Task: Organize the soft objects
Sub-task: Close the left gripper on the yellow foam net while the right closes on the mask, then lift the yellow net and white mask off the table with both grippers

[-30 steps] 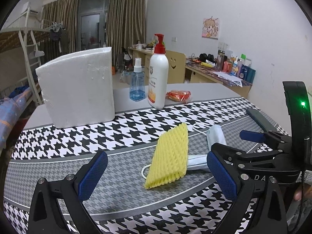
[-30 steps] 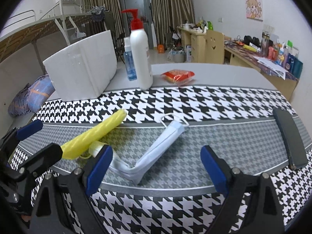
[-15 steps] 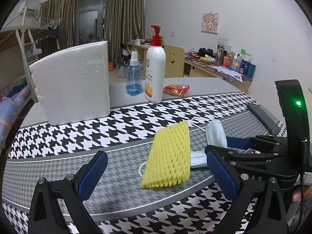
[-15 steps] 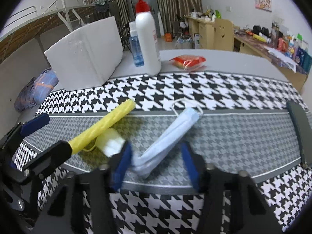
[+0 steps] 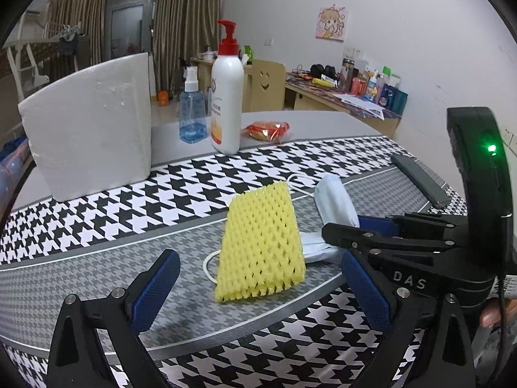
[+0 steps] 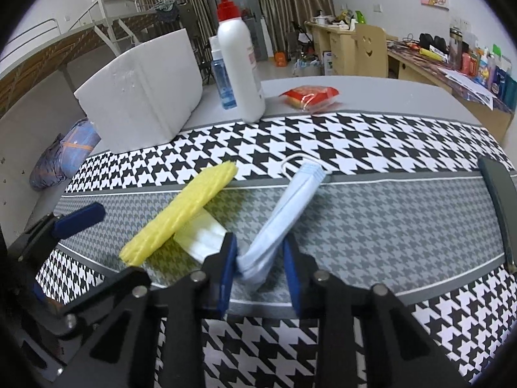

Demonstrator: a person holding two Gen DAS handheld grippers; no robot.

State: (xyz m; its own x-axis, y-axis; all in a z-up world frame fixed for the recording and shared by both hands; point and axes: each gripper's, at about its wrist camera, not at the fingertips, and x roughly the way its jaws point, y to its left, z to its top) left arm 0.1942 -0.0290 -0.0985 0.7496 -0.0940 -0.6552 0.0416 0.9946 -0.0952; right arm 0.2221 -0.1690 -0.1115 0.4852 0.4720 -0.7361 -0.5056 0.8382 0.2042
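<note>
The right gripper (image 6: 260,266) is closing its blue-padded fingers (image 6: 226,271) around the near end of the folded pale-blue face mask (image 6: 284,213); the left pad touches the fabric, and a sliver of space shows at the right pad, so the grip is not yet firm. The mask lies on the grey band of the houndstooth-patterned tabletop (image 6: 371,226), running from the fingers toward 1 o'clock.

The left gripper (image 5: 258,286) holds its fingers spread wide and empty. Between them, toward 12 o'clock, lies the yellow foam mesh sleeve (image 5: 261,242), flat on the tabletop and overlapping part of the mask.

Farther off at 10 o'clock stands a white foam block (image 5: 93,126). At 12 o'clock stand a white pump bottle with a red top (image 5: 227,97), a blue spray bottle (image 5: 192,113) and a red snack packet (image 5: 268,129). A dark flat phone (image 5: 420,181) lies at 2 o'clock.
</note>
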